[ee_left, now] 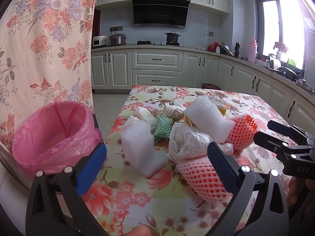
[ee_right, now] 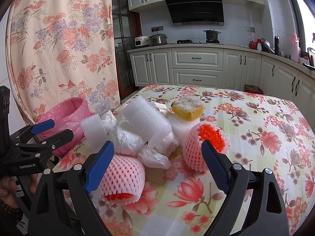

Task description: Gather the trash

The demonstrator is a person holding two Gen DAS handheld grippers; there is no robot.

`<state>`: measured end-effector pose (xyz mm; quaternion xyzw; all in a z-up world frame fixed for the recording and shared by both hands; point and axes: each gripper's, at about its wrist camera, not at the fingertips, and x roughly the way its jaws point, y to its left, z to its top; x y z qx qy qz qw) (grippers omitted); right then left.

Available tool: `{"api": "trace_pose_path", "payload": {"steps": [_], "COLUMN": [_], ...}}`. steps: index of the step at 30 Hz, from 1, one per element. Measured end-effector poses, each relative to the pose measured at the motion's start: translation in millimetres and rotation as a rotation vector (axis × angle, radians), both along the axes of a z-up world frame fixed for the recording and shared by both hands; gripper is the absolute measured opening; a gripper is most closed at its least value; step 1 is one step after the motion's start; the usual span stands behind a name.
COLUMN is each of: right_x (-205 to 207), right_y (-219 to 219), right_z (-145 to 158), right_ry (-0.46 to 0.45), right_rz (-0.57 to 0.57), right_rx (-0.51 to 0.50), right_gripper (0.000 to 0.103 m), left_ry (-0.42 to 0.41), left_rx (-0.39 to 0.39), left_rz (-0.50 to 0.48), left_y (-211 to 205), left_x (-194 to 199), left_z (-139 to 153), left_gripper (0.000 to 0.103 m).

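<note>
A heap of trash lies on the floral tablecloth (ee_left: 137,196): a white foam block (ee_left: 139,143), a long foam piece (ee_left: 208,118), a crumpled white plastic bag (ee_left: 189,139), two pink foam fruit nets (ee_left: 200,177) (ee_left: 242,131), a green zigzag wrapper (ee_left: 163,127) and a yellow rind (ee_right: 187,108). My left gripper (ee_left: 157,157) is open just short of the foam block and bag. My right gripper (ee_right: 158,157) is open between the near net (ee_right: 122,179) and the right-hand net (ee_right: 204,145). Neither gripper holds anything. A bin lined with a pink bag (ee_left: 53,135) stands left of the table.
A floral curtain (ee_left: 45,45) hangs behind the bin. Kitchen cabinets (ee_left: 157,64) and a counter with pots line the back and right walls. The right gripper (ee_left: 264,130) shows at the right of the left wrist view. The table's right half (ee_right: 265,137) holds no trash.
</note>
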<state>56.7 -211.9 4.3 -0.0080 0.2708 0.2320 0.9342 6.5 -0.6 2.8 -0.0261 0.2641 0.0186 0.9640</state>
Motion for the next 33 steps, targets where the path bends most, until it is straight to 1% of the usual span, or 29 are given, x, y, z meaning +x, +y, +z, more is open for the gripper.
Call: {"api": "trace_pose_path", "payload": {"steps": [7, 11, 16, 22, 23, 26, 29, 31, 33], "right_x": [5, 14, 33, 62, 67, 80, 91, 96, 100], "right_y": [-6, -11, -19, -26, -26, -28, -28, -28, -30], "right_z": [-3, -7, -14, -24, -27, -33, -36, -38, -38], "right_ry": [0.018, 0.036, 0.077, 0.122, 0.132, 0.148, 0.163, 0.164, 0.168], "right_rz": [-0.016, -0.038, -0.063, -0.089, -0.09, -0.092, -0.089, -0.09, -0.094], "right_rx": [-0.004, -0.016, -0.04, -0.072, -0.078, -0.087, -0.091, -0.1, -0.101], "right_gripper": [0.084, 0.084, 0.084, 0.084, 0.084, 0.084, 0.084, 0.084, 0.084], "left_ry": [0.014, 0.043, 0.071, 0.103, 0.111, 0.144, 0.178, 0.199, 0.209], "left_rx": [-0.021, -0.033, -0.038, -0.081, -0.084, -0.109, -0.116, -0.13, -0.129], "left_rz": [0.01, 0.013, 0.02, 0.044, 0.044, 0.037, 0.048, 0.053, 0.063], "left_y": [7, 11, 18, 34, 36, 39, 41, 44, 46], "left_x": [3, 10, 22, 42, 46, 58, 69, 76, 82], "left_z": [-4, -9, -12, -14, -15, -21, -30, -36, -40], "left_gripper": [0.099, 0.099, 0.099, 0.098, 0.097, 0.087, 0.084, 0.081, 0.081]}}
